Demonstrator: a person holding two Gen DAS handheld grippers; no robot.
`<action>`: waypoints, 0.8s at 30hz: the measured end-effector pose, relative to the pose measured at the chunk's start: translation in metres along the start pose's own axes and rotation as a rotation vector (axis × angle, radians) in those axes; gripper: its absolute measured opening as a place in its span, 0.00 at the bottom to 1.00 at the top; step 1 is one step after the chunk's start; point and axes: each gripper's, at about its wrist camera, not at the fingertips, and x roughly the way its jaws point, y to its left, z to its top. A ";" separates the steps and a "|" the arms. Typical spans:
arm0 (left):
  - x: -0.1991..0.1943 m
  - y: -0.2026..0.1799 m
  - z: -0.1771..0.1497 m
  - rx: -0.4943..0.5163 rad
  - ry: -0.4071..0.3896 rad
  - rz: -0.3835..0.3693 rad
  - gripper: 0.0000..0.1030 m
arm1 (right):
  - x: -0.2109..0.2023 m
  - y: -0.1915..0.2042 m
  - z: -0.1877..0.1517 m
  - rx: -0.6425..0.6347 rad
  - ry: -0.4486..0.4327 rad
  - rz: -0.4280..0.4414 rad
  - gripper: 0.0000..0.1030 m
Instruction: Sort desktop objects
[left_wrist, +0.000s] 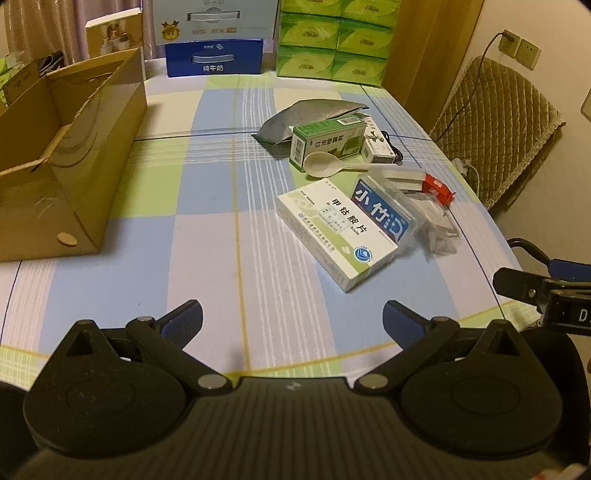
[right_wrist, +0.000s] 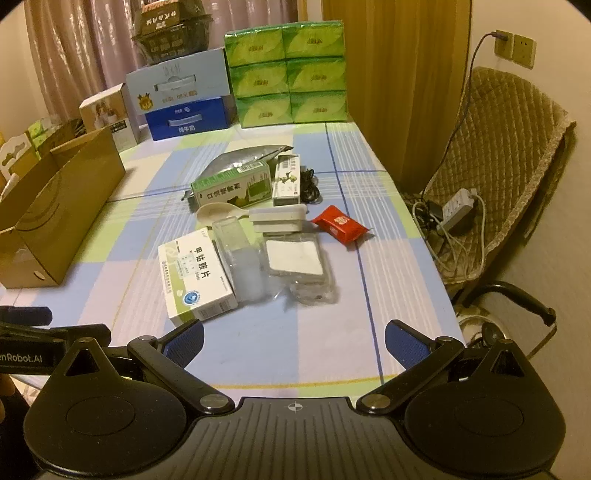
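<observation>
A pile of small objects lies on the checked tablecloth. A white medicine box (left_wrist: 332, 232) (right_wrist: 194, 273) lies nearest. Beside it are a clear case with a blue label (left_wrist: 384, 212) (right_wrist: 240, 258), a green box (left_wrist: 327, 142) (right_wrist: 232, 188), a white spoon (left_wrist: 332, 164) (right_wrist: 221, 212), a silver pouch (left_wrist: 295, 118) (right_wrist: 236, 158) and a red packet (left_wrist: 437, 186) (right_wrist: 340, 223). My left gripper (left_wrist: 291, 321) is open and empty, short of the pile. My right gripper (right_wrist: 293, 339) is open and empty, also short of it.
An open cardboard box (left_wrist: 74, 155) (right_wrist: 55, 206) stands at the table's left. Blue cartons (left_wrist: 214, 55) (right_wrist: 184, 118) and green tissue packs (left_wrist: 332, 40) (right_wrist: 288, 74) line the far edge. A padded chair (right_wrist: 498, 166) with a power strip (right_wrist: 458, 206) stands right.
</observation>
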 end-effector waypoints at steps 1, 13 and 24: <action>0.002 -0.001 0.002 0.003 0.001 -0.001 0.99 | 0.001 -0.001 0.000 -0.002 0.000 0.001 0.98; 0.045 -0.016 0.009 0.031 0.008 -0.044 0.99 | 0.017 -0.019 0.008 0.000 -0.020 -0.011 0.98; 0.099 -0.040 0.032 0.058 -0.014 -0.074 0.99 | 0.026 -0.037 0.018 0.031 -0.014 -0.044 0.98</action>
